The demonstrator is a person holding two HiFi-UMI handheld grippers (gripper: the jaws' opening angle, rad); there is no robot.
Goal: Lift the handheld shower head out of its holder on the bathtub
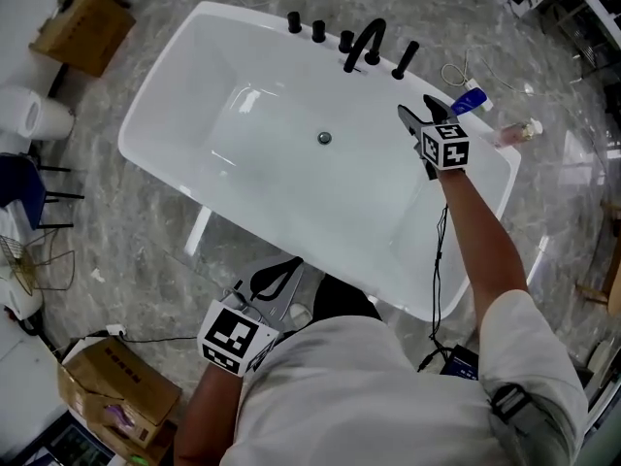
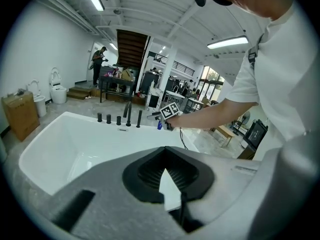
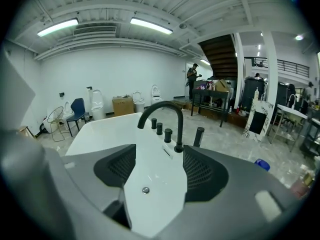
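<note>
The handheld shower head (image 1: 405, 59) is a black stick that stands upright in its holder on the far rim of the white bathtub (image 1: 165, 105), right of the curved black faucet (image 1: 364, 45). My right gripper (image 1: 419, 108) hovers open over the tub's right end, a short way on the near side of the shower head, with nothing between its jaws. In the right gripper view the shower head (image 3: 198, 136) stands just right of the faucet (image 3: 170, 119), beyond the open right gripper (image 3: 157, 151). My left gripper (image 1: 291, 264) hangs shut and empty outside the tub's near rim.
Three black knobs (image 1: 318, 31) line the rim left of the faucet. A drain (image 1: 324, 137) sits in the tub floor. A blue bottle (image 1: 469, 98) and a pink bottle (image 1: 514, 132) lie on the floor past the tub. Cardboard boxes (image 1: 82, 27) and a blue chair (image 1: 19, 187) stand at the left.
</note>
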